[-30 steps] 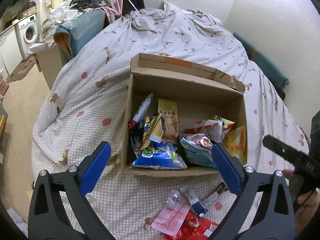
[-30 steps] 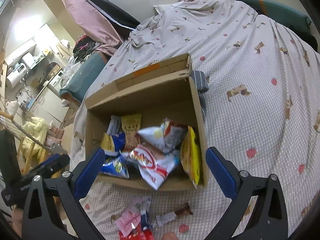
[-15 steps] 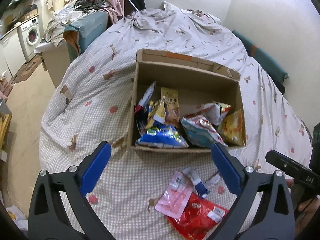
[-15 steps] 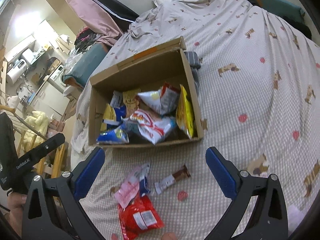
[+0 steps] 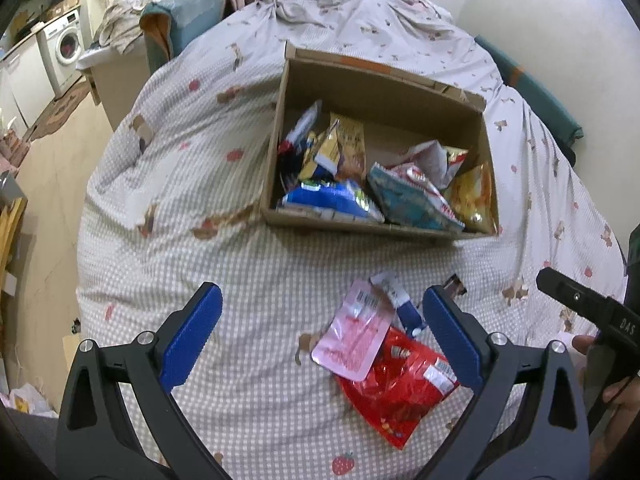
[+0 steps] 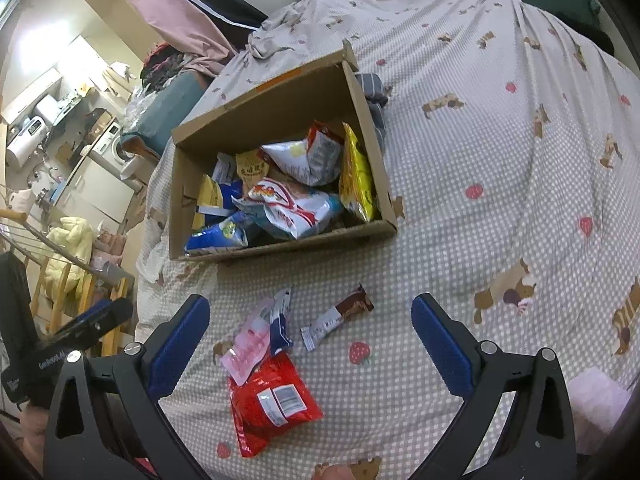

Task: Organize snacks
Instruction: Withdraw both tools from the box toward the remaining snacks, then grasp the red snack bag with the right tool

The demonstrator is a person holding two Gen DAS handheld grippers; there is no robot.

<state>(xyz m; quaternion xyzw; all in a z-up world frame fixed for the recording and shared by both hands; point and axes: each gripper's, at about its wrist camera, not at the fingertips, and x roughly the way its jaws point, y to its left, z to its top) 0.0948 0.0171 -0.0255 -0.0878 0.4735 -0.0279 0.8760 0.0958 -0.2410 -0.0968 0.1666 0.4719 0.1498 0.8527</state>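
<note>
Both wrist views have drawn back from the open brown cardboard box (image 5: 380,152) since a second ago, so the loose packets on the checked bedspread (image 5: 180,200), then at the bottom edge, now lie well within the frame.

Left to right: the left tongs (image 5: 320,336) are spread wide and hold nothing. The flat pink foil pouch (image 5: 352,340) lies between their blue pads, nearer the right one. It overlaps the top of the crinkly red plastic snack bag (image 5: 396,392), which reaches under that right pad. A small blue-and-white sachet (image 5: 402,304) rests against the pouch's far edge. The right tongs (image 6: 310,338) are also wide open and empty. In their view the same pile lies left of centre, while the slim brown-and-white wrapped bar (image 6: 340,316) lies alone just beyond the midpoint, near the pile but apart from it. The box stands farther up the bed, already holding many packets.

All four loose items look light, soft and slippery. I judge the air-filled red bag likely to squash or slide, so its flat sealed edge is the better hold. The bar seems stiffer and should be gripped across its middle.
</note>
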